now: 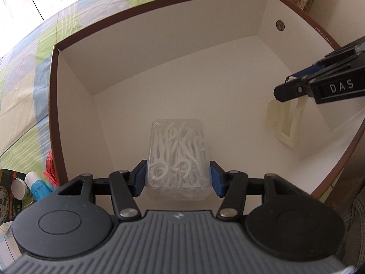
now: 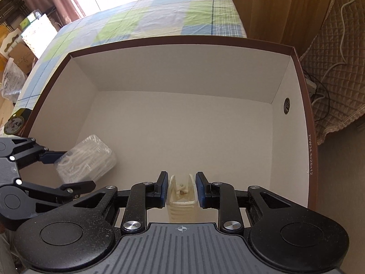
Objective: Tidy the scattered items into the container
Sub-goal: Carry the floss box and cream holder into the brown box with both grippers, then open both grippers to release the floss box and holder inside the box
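Note:
A large white container with a brown rim (image 1: 159, 4) (image 2: 182, 40) fills both views. Inside it, my left gripper (image 1: 178, 175) (image 2: 79, 169) is shut on a clear plastic box of white floss picks (image 1: 178, 155) (image 2: 89, 159), its blue pads pressed on the two long sides. The box sits low over the container floor at the near left. At the right wall, my right gripper (image 2: 181, 189) (image 1: 294, 86) is shut on a cream plastic clip (image 2: 181, 194) (image 1: 290, 123). The clip hangs down with its lower end at the floor.
Outside the container's left wall lie a blue bottle with a white cap (image 1: 37, 183), a green carton (image 1: 10, 194) (image 2: 14, 123) and a red item (image 1: 49, 166) on the plaid bedsheet (image 1: 34, 73). The right wall has a round hole (image 2: 286, 105). A quilted cover with cables (image 2: 330, 68) is to the right.

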{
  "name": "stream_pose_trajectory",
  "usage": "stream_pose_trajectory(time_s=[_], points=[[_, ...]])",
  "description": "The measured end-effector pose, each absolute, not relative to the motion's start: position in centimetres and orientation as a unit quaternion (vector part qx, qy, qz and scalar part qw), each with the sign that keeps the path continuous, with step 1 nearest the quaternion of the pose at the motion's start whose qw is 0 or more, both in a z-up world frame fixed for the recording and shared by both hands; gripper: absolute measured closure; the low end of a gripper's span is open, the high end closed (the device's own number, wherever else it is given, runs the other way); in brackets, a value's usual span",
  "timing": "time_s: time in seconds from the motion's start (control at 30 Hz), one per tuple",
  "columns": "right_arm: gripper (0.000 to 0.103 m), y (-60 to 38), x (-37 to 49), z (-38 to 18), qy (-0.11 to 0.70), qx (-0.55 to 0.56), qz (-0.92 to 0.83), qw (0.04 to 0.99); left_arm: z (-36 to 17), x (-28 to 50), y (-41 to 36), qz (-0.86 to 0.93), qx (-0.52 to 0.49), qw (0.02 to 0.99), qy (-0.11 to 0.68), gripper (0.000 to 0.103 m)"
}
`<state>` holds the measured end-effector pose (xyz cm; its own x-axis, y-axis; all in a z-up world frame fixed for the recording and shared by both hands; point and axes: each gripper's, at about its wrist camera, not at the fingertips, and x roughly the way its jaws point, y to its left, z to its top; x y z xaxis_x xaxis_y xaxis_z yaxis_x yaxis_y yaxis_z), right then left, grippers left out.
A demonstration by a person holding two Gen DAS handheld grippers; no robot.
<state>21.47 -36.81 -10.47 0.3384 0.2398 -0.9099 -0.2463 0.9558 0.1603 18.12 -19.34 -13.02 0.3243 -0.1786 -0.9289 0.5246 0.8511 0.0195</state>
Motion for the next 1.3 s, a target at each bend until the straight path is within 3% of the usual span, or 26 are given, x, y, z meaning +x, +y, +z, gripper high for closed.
stream_pose_trajectory(time_s=[0.1, 0.13, 0.17, 0.2, 0.73, 0.87, 1.3], points=[[0.072, -36.0, 21.3, -10.6, 0.548, -0.021, 0.158, 0.821, -12.8, 18.2, -19.3, -0.216, 0.156, 0.799, 0.538, 0.050], [0.062, -35.8, 21.2, -10.7, 0.546, -0.027, 0.155, 0.823, -12.7, 18.3, -19.3, -0.216, 0.155, 0.800, 0.539, 0.045], [0.021, -35.7, 21.0, -10.6, 0.541, -0.029, 0.150, 0.827, -12.6, 18.3, -19.3, -0.217, 0.153, 0.800, 0.538, 0.040], [0.000, -35.6, 20.8, -10.5, 0.532, -0.029, 0.146, 0.834, -12.4, 18.2, -19.3, -0.218, 0.152, 0.801, 0.537, 0.038], [0.000, -36.6, 19.3, -9.4, 0.562, -0.069, 0.131, 0.814, -11.5, 17.3, -20.5, -0.227, 0.170, 0.798, 0.532, 0.019], [0.000, -37.0, 19.0, -9.2, 0.572, -0.064, 0.120, 0.809, -10.9, 17.5, -20.7, -0.210, 0.180, 0.803, 0.528, 0.008], [0.000, -38.0, 17.4, -7.3, 0.572, -0.013, 0.093, 0.815, -8.4, 16.6, -20.2, -0.181, 0.152, 0.808, 0.540, 0.008]])
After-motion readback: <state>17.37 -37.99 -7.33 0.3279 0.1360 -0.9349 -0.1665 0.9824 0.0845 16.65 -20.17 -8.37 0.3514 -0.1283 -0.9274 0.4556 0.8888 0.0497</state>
